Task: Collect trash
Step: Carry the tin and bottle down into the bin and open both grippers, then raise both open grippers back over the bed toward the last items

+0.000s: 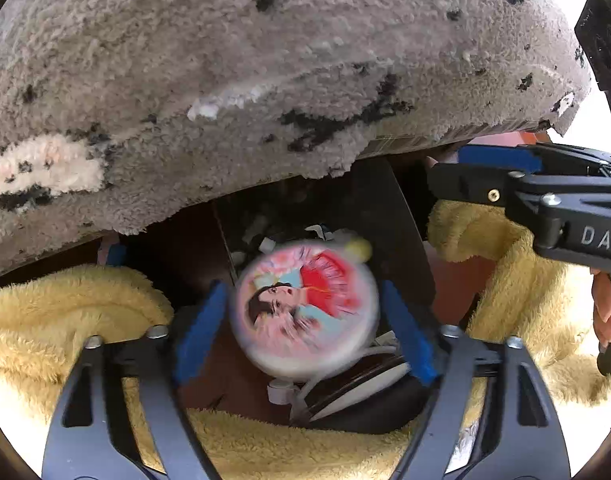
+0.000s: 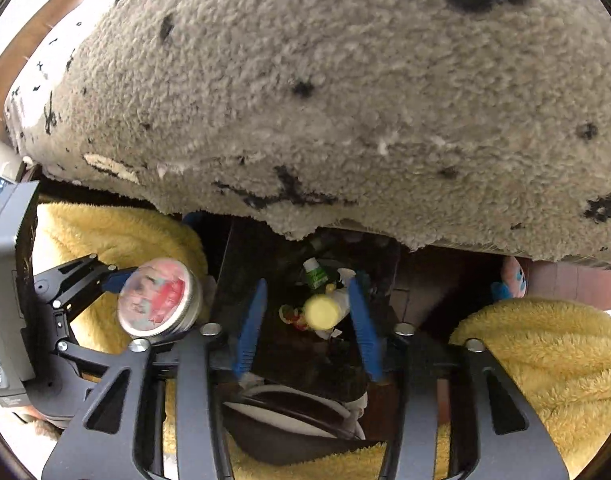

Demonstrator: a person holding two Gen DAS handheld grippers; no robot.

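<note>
Over the dark bin (image 1: 389,216) set between the yellow fleece-covered legs (image 1: 77,312) and below the grey rug (image 1: 265,60), both grippers point steeply down at the release step of trash collection. Left gripper (image 1: 303,324): jaws stand wide, with the round printed tin (image 1: 305,308) between the blue pads (image 1: 201,320). The tin is motion-blurred, and a gap shows on each side in the left wrist view, so the pads do not appear to press on it; it is judged to be released and dropping. In the right wrist view the same tin (image 2: 159,298) sits at the tip of the left gripper (image 2: 117,280), just beside the bin's left wall. Right gripper (image 2: 305,320): jaws partly open, with a small bottle with a yellow cap (image 2: 323,312) between the pads (image 2: 249,320). The bottle lies near the right pad; whether it touches the pad cannot be determined, and no firm grip is evident. It hangs above the other litter (image 2: 315,274) already inside the bin, including a green-labelled item. Step status: two items are at the bin mouth and deposit is in hand, not yet confirmed. Next move calls for keeping both jaws clear until each item has fallen inside the bin walls, then lifting both grippers straight up. Caution: the tin sits close to the left wall and could strike the rim and roll out onto the floor.
</note>
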